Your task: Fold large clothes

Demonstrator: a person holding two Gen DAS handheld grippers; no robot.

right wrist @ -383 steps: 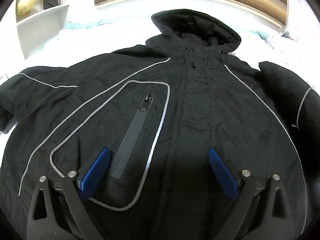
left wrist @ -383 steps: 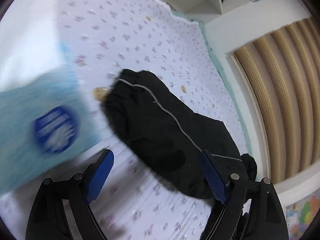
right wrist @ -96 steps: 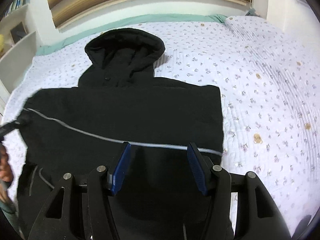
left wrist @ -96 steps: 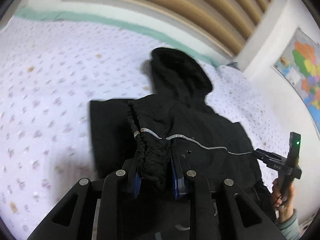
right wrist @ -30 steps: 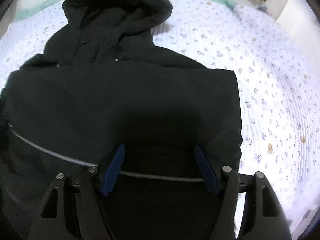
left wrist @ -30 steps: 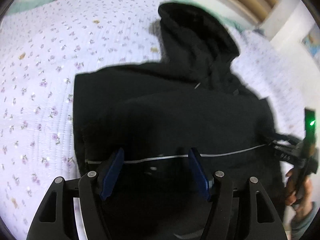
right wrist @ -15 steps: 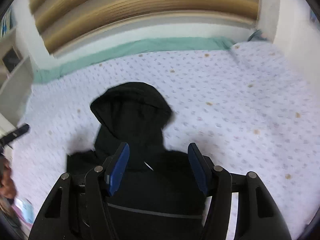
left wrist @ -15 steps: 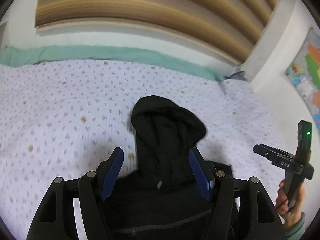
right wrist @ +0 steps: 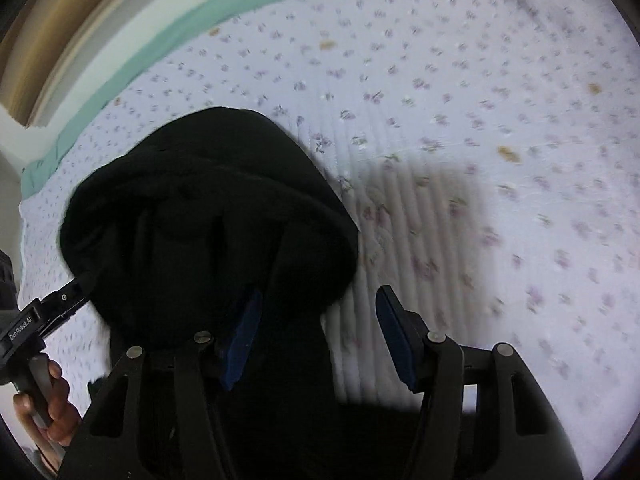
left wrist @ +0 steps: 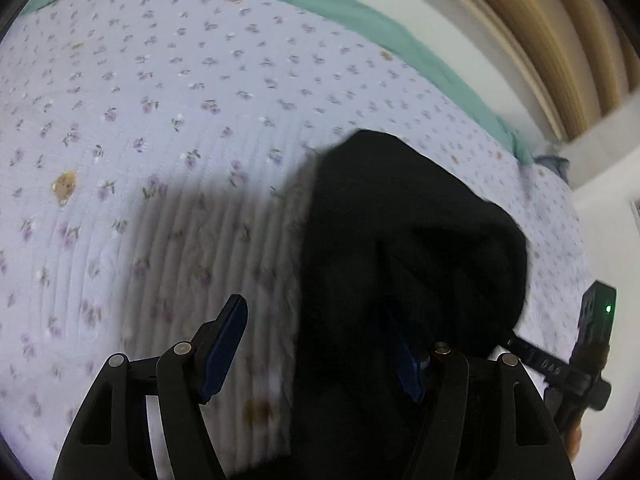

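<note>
Both grippers have slid out to either side of the hood

Half a second ago each pair of fingers framed the hood (left wrist: 408,240) of the black jacket dead centre; now the left gripper (left wrist: 316,350) straddles its left edge, with bare flowered bedspread (left wrist: 160,120) under its outer finger, and the right gripper (right wrist: 320,336) straddles its right edge. The right gripper's jaws have just been closing, the edge of the hood between them, not yet pinched.

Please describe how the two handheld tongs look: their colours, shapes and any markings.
Both tongs, left and right, have black angular frames with silver rivets and blue pads. The right one's body carries a green light; the left one's side bears white lettering. No sleeve is visible.
</note>
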